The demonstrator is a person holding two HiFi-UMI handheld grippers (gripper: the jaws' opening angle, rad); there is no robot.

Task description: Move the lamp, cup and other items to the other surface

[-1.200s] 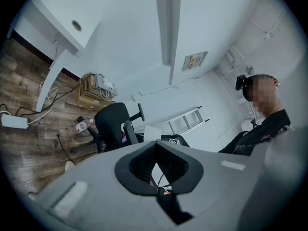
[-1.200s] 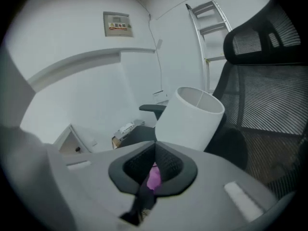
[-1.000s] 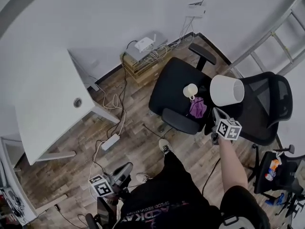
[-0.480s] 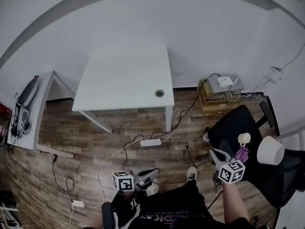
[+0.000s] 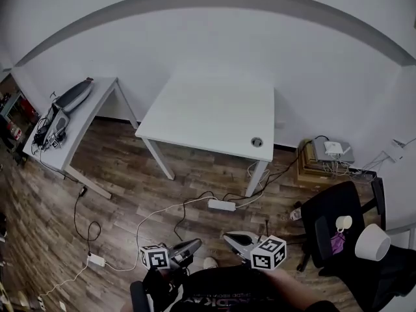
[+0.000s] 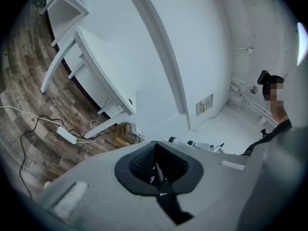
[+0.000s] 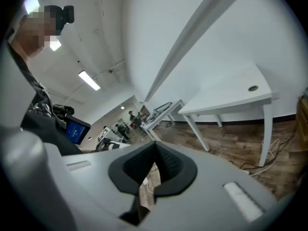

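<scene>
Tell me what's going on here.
A person holds a two-jaw gripper in each hand. The left gripper and right gripper are both shut and empty, held low near the body. The lamp, cup and purple item sit on the black chair at the right; none is on the white table yet.

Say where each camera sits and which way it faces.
Head view: head-worn, facing down at white table, office chair; left tongs and right tongs show.
Left gripper view: on the left tongs, along shut jaws toward the table; person at right.
Right gripper view: on the right tongs, facing the table too; person at left.
Shared: the table.
</scene>
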